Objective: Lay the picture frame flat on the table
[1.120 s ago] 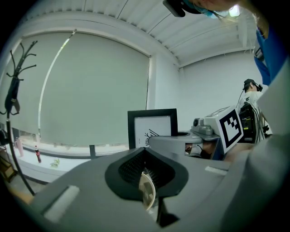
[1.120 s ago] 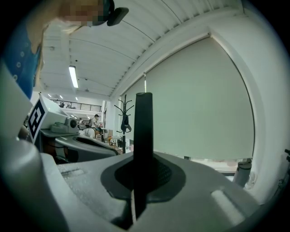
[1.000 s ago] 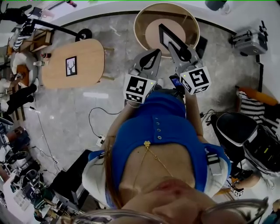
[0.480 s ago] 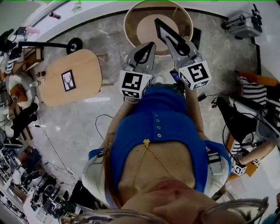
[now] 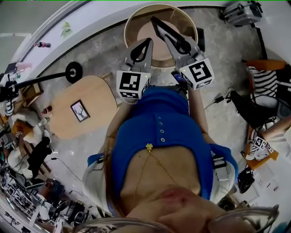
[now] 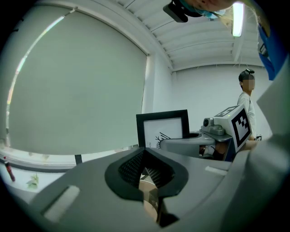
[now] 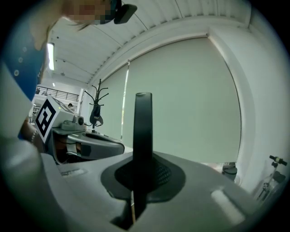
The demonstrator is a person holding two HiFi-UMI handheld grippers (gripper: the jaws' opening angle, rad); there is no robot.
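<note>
My right gripper is shut on the lower edge of a black picture frame and holds it upright over the round wooden table. In the right gripper view the frame shows edge-on, pinched between the jaws of the right gripper. The left gripper hangs close beside it on the left, shut and empty. From the left gripper view I see the frame's white picture side and the right gripper under it. The left gripper touches nothing.
An oval wooden table at the left carries a second small picture. A black stand reaches over it. An equipment case, striped fabric and cables lie on the floor. A person stands at the far right.
The whole view has swung: the oval table slid down and rightward in the picture. Both grippers stayed side by side over the round table, the frame still held upright.
</note>
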